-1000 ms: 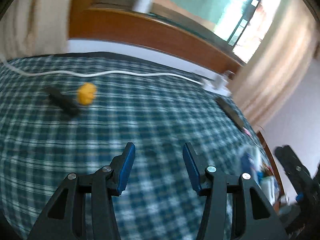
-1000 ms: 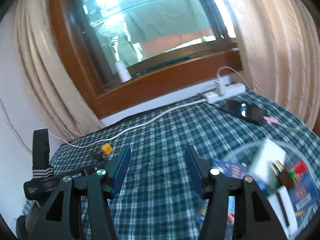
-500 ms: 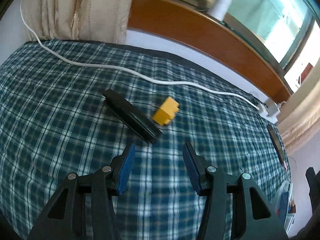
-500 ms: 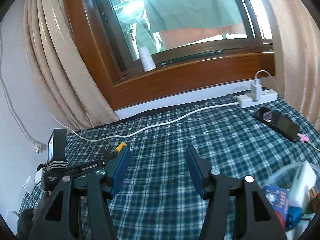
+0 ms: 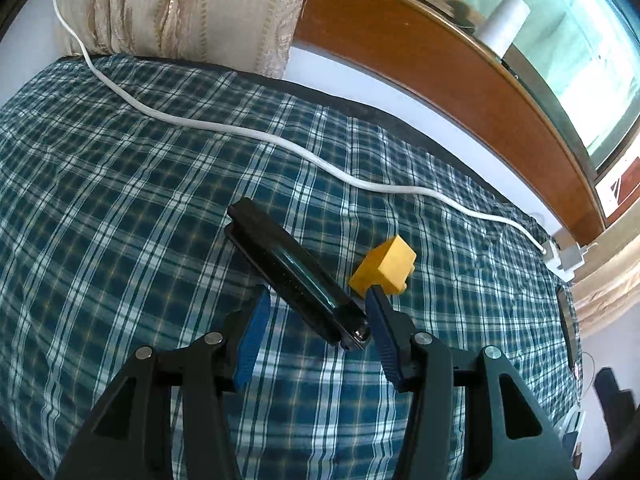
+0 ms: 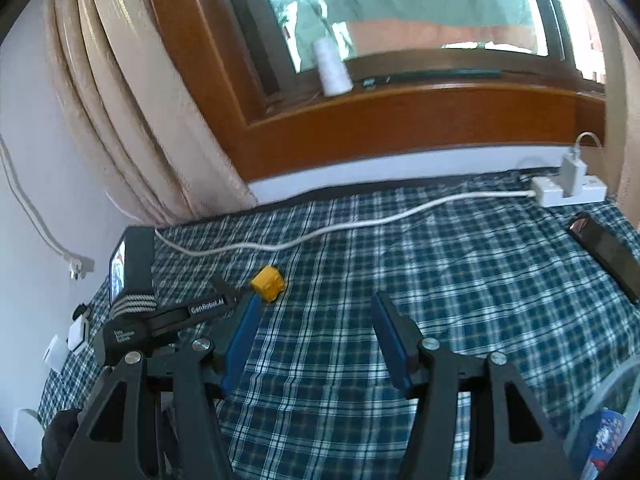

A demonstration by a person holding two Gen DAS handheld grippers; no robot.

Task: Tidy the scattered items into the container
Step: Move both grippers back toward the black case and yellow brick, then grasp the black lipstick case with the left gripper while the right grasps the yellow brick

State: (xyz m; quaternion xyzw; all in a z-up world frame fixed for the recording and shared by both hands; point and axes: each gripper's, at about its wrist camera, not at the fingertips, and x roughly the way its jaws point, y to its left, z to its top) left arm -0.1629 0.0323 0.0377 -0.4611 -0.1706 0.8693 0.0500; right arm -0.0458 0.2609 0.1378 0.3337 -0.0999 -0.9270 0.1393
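Note:
A long black bar-shaped object [image 5: 294, 278] lies slantwise on the checked cloth. A yellow block [image 5: 386, 268] sits just right of it and also shows in the right wrist view [image 6: 268, 282]. My left gripper [image 5: 316, 312] is open, its fingers either side of the bar's near end, the right fingertip [image 5: 374, 304] close to the yellow block. My right gripper [image 6: 316, 312] is open and empty above bare cloth. The clear container [image 6: 608, 420] with items in it shows at the lower right edge.
A white cable [image 5: 248, 132] runs across the cloth to a power strip [image 6: 568, 190]. A black phone [image 6: 608, 250] lies at the right. Curtains and a wooden window sill bound the far side. The left gripper's body [image 6: 160, 312] is left of my right gripper.
My left gripper has moved forward over the cloth until its fingers straddle the black bar's near end. My right gripper has swung left, so the container has slid to the frame's edge.

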